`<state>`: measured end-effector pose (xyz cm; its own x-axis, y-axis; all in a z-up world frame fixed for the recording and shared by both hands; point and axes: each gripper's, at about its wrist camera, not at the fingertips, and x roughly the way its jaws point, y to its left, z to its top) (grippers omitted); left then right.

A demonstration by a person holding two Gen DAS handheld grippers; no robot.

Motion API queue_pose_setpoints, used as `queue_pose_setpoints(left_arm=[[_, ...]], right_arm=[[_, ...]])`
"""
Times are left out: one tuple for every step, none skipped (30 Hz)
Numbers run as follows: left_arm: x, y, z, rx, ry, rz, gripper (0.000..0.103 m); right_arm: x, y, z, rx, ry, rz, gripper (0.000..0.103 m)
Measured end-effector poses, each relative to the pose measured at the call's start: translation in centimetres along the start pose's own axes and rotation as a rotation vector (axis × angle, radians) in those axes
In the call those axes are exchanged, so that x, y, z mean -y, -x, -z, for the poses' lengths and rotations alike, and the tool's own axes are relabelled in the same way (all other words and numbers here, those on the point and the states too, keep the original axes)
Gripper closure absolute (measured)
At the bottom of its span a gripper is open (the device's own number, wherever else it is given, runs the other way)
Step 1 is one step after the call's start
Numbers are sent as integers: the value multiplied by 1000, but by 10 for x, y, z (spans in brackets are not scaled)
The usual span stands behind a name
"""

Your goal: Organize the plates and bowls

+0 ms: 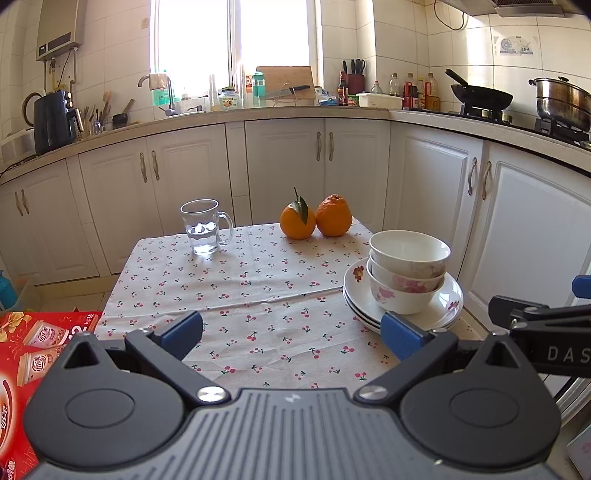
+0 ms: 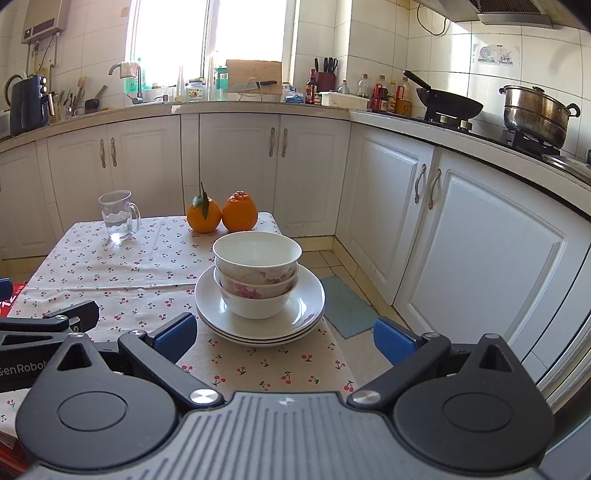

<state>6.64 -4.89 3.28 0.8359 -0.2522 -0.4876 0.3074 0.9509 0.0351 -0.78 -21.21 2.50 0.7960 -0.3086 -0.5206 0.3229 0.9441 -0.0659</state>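
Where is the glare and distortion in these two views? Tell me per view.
Left wrist view: the window is blown out white, the counter edge bows with fisheye curvature. Right wrist view: same washed-out window, cabinets curve outward; the stacked bowls stay sharp, evenly lit.

— Anything readable from where you sit?

— Little. In my left wrist view the right gripper (image 1: 546, 328) shows white letters "DAS" on its black side, cut off by the frame edge. In my right wrist view the left gripper (image 2: 44, 332) shows "SenRobot", also cut off.

— And the red box?

— The red box (image 1: 33, 343) carries printed characters and what looks like a large "2", too distorted for me to read.
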Motion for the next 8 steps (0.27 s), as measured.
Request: queue_pose_setpoints(left_arm=[[0,0,0,0,0,0,1],[0,0,0,0,-1,1,1],[0,0,0,0,-1,1,1],[0,0,0,0,0,1,1],[0,0,0,-1,0,1,1],[0,0,0,-1,0,2,1],[0,0,0,-1,0,3,1],[1,0,0,-2,-1,3,1]], right_arm=[[0,0,0,0,0,0,0],[0,0,0,1,0,0,0],[0,0,0,0,0,0,0],[0,0,0,0,0,0,0],[0,0,0,0,0,0,0],[0,0,0,0,0,0,0],[0,0,0,0,0,1,0],[0,0,0,0,0,1,0]])
